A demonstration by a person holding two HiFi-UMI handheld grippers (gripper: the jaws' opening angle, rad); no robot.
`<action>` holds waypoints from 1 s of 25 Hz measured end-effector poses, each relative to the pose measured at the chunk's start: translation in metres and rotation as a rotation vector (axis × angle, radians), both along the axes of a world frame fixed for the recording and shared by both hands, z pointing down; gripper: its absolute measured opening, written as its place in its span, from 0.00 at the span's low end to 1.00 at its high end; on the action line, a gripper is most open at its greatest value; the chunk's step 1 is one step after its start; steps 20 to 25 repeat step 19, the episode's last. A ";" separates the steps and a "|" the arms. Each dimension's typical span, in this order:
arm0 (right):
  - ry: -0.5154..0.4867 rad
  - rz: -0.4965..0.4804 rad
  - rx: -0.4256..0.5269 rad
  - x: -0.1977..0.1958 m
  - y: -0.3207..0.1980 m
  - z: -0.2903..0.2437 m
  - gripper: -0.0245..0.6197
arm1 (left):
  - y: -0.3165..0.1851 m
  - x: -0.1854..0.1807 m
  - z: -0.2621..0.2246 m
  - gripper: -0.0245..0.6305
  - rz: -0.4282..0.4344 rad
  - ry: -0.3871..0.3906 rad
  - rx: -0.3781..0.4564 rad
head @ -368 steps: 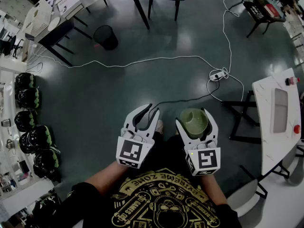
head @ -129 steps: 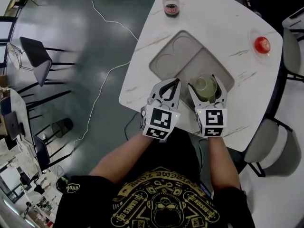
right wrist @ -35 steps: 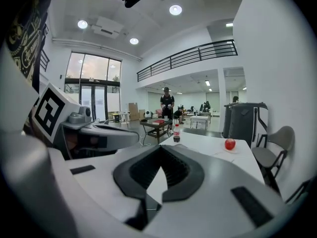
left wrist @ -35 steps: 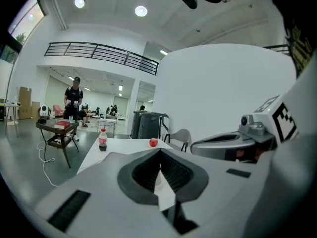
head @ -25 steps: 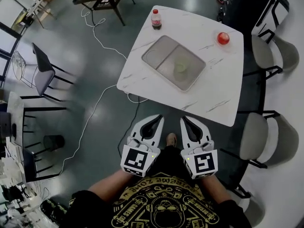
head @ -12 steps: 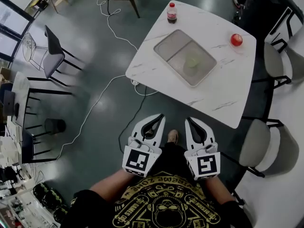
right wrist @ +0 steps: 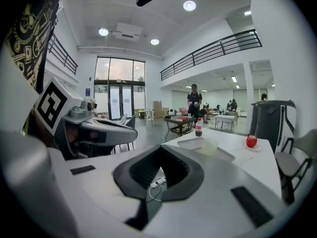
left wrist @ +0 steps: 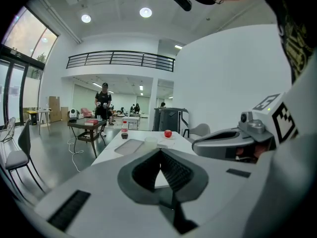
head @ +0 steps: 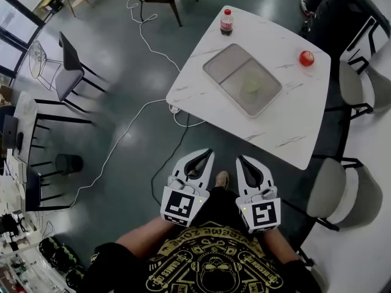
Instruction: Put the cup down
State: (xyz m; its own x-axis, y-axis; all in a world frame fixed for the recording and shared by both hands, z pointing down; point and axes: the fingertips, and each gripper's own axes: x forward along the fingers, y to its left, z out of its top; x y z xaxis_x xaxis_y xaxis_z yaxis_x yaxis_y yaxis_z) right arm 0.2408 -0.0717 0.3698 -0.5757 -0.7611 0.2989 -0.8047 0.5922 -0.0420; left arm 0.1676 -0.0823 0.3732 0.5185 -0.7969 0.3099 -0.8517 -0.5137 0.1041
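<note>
Moved since earlier: the cup [head: 251,85], which the right gripper [head: 240,160] held over the tray five seconds back, now lies clear of it, and both grippers have come back off the counter to the lower middle of the head view.
Right fingers [right wrist: 176,170]: clenched tip to tip, with nothing between them.
Left fingers [left wrist: 173,172]: clenched likewise and empty.
Left gripper [head: 208,155]: just beside the right one at the lower centre of the head view, over the dark floor [head: 122,96]. Both point toward the top of the frame.
Cup: pale green and upright, resting in the right-hand compartment of the tray, upper right of centre in the head view and well apart from both grippers.
Tray [head: 227,66]: grey, with two compartments, set at an angle on the counter.
Counter [head: 275,41]: white, in the upper right of the head view.
Bottle [head: 226,22]: red-capped, at the counter's top corner, apart from the tray.
Red round thing [head: 306,58]: near the counter's right edge.
Cable [head: 122,140]: white, trailing across the floor at centre left.
Chairs: one at the left edge [head: 70,66], one at the lower right [head: 324,191].
</note>
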 end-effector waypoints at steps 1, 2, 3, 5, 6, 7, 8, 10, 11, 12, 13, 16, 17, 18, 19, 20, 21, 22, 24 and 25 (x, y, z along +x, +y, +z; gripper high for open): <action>0.001 0.003 -0.001 0.000 -0.001 0.000 0.04 | -0.001 -0.001 -0.001 0.05 0.002 -0.001 0.001; -0.001 0.008 -0.001 -0.001 -0.002 0.000 0.04 | -0.002 -0.003 -0.001 0.05 0.002 -0.001 0.001; -0.006 0.015 0.000 -0.001 -0.004 0.001 0.04 | -0.003 -0.004 -0.002 0.05 0.002 -0.001 0.001; -0.008 0.020 0.001 -0.003 -0.006 0.000 0.04 | -0.005 -0.007 -0.003 0.05 0.003 0.001 0.006; -0.004 0.019 0.001 -0.005 -0.006 -0.001 0.04 | -0.006 -0.008 -0.003 0.05 0.004 0.002 0.011; -0.001 0.018 0.000 -0.006 -0.007 -0.001 0.04 | -0.007 -0.009 -0.004 0.05 0.005 0.003 0.015; 0.000 0.018 0.000 -0.007 -0.007 -0.001 0.04 | -0.007 -0.010 -0.003 0.05 0.005 0.003 0.013; 0.001 0.020 0.003 -0.008 -0.009 -0.001 0.04 | -0.009 -0.012 -0.002 0.05 0.003 0.004 0.008; 0.002 0.022 0.006 -0.008 -0.010 -0.001 0.04 | -0.009 -0.012 -0.002 0.05 0.001 0.005 0.008; 0.003 0.024 0.009 -0.008 -0.011 -0.001 0.04 | -0.010 -0.013 -0.002 0.05 -0.001 0.005 0.007; 0.005 0.026 0.012 -0.008 -0.012 -0.001 0.04 | -0.010 -0.014 -0.002 0.05 -0.002 0.006 0.006; 0.006 0.027 0.008 -0.009 -0.011 0.000 0.04 | -0.008 -0.015 -0.001 0.05 -0.004 0.006 0.005; 0.009 0.030 0.009 -0.008 -0.010 0.000 0.04 | -0.008 -0.015 -0.001 0.05 -0.003 0.006 0.005; 0.013 0.034 0.012 -0.007 -0.010 0.001 0.04 | -0.007 -0.016 -0.001 0.05 -0.003 0.006 0.005; 0.016 0.039 0.016 -0.007 -0.011 0.001 0.04 | -0.007 -0.016 -0.001 0.05 -0.002 0.006 0.006; 0.016 0.039 0.016 -0.007 -0.011 0.001 0.04 | -0.007 -0.016 -0.001 0.05 -0.002 0.006 0.006; 0.016 0.039 0.016 -0.007 -0.011 0.001 0.04 | -0.007 -0.016 -0.001 0.05 -0.002 0.006 0.006; 0.016 0.039 0.016 -0.007 -0.011 0.001 0.04 | -0.007 -0.016 -0.001 0.05 -0.002 0.006 0.006; 0.016 0.039 0.016 -0.007 -0.011 0.001 0.04 | -0.007 -0.016 -0.001 0.05 -0.002 0.006 0.006; 0.016 0.039 0.016 -0.007 -0.011 0.001 0.04 | -0.007 -0.016 -0.001 0.05 -0.002 0.006 0.006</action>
